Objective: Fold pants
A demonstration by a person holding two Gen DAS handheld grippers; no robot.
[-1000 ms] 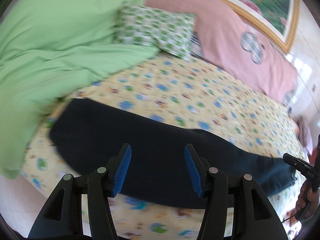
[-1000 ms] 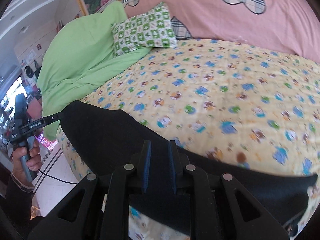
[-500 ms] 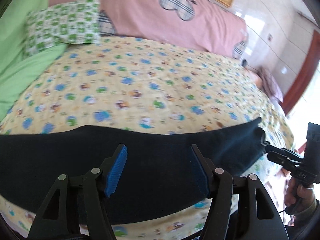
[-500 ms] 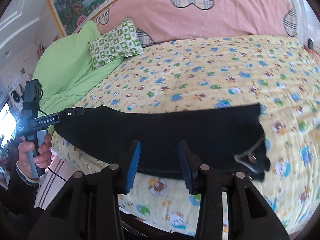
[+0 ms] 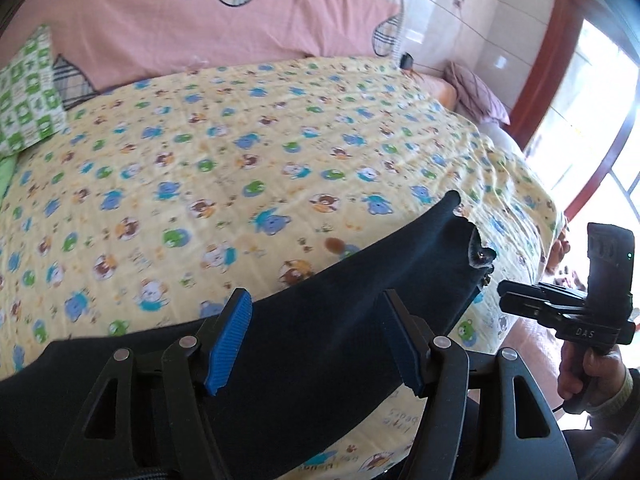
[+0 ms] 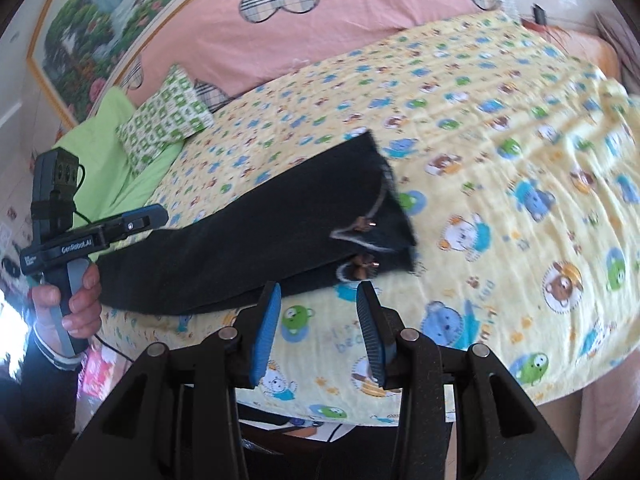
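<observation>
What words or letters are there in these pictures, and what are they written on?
"GenRobot.AI": on the side of the left gripper, seen from the right wrist camera.
"DAS": on the body of the right gripper, seen from the left wrist camera.
Pale lettering on the yellow bedsheet near its front edge: too blurred to read.
Small label under "GenRobot.AI": too small to read.

A home bedroom: a wide bed (image 6: 500, 128) under a yellow cartoon-bear sheet (image 5: 240, 184), a pink headboard cover (image 5: 200, 32) with plaid hearts, a green checked pillow (image 6: 168, 120), a green quilt (image 6: 108, 152), and a framed landscape painting (image 6: 104, 20) above.
</observation>
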